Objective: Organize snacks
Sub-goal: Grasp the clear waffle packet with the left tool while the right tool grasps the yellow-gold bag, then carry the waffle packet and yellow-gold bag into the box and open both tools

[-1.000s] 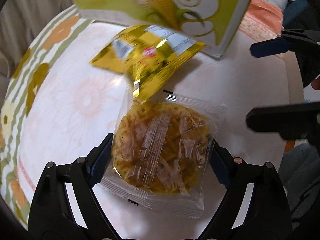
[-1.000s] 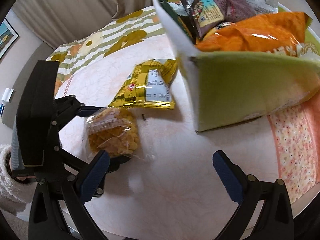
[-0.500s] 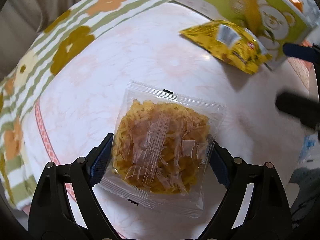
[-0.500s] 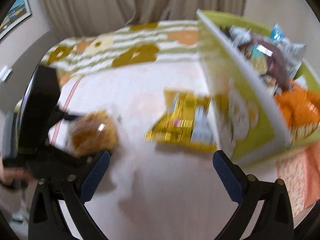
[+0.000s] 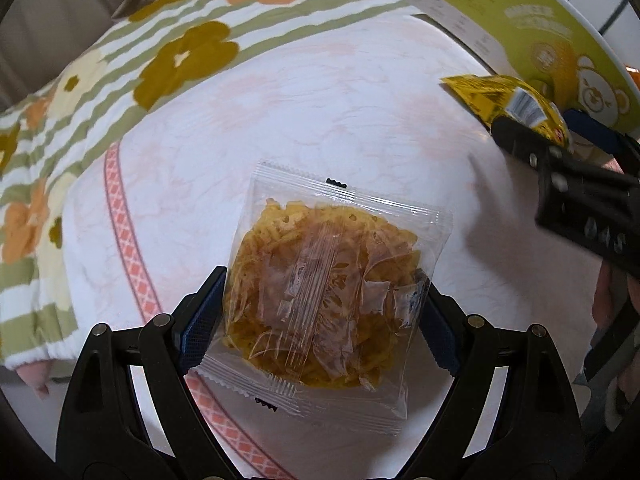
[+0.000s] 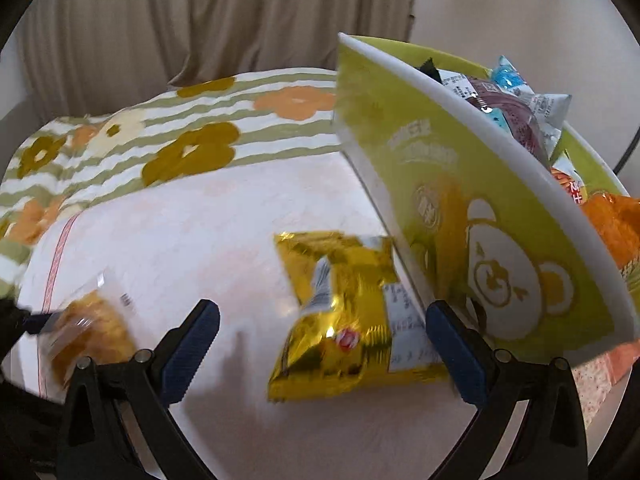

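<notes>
Left gripper point(image 5: 320, 320): clamped on clear noodle packet point(image 5: 332, 296), held above the counter point(image 5: 280, 120). Right gripper point(image 6: 320, 344): apart, straddling gold packet point(image 6: 344, 320) lying beside green box point(image 6: 480, 240) of snacks. Risk: brittle noodles crushed by squeeze; slick foil slipping; box nudged on closing.

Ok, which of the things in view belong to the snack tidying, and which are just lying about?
Part of the job:
- clear noodle-snack packet, gripped by the left gripper
- gold foil packet, lying between the open right gripper jaws
- green bear box holding snacks

Just there:
- flowered cloth
- curtain
</notes>
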The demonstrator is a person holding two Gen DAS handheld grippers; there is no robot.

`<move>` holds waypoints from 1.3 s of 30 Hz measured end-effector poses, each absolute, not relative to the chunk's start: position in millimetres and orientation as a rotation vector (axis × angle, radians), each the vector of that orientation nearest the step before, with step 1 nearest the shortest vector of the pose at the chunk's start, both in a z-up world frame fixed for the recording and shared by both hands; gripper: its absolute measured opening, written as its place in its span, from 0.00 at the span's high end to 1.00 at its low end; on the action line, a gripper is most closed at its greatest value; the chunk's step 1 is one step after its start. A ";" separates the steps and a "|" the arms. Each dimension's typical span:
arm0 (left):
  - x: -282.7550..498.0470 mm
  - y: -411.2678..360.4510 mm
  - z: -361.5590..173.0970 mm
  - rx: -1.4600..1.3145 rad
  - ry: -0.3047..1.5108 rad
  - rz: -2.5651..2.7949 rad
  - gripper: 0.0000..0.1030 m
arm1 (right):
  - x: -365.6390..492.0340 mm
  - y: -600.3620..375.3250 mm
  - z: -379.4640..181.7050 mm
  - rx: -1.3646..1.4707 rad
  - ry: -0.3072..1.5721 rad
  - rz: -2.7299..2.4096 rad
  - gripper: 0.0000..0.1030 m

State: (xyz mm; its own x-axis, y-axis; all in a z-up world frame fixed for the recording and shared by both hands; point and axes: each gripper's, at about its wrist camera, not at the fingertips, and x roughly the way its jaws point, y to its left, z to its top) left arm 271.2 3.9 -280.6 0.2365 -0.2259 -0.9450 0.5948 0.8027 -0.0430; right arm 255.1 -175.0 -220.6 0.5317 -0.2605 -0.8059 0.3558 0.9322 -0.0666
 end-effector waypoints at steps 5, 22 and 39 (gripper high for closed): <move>273.3 12.1 -279.7 0.341 1.214 -0.569 0.17 | 276.3 -180.8 -232.9 0.218 1.035 -0.310 0.00; 281.6 20.1 -280.2 0.296 1.225 -0.561 0.17 | 290.7 -192.1 -241.7 0.296 1.063 -0.292 0.34; 280.0 29.2 -238.1 0.262 1.155 -0.496 0.22 | 271.3 -178.8 -189.6 0.225 0.975 -0.128 0.40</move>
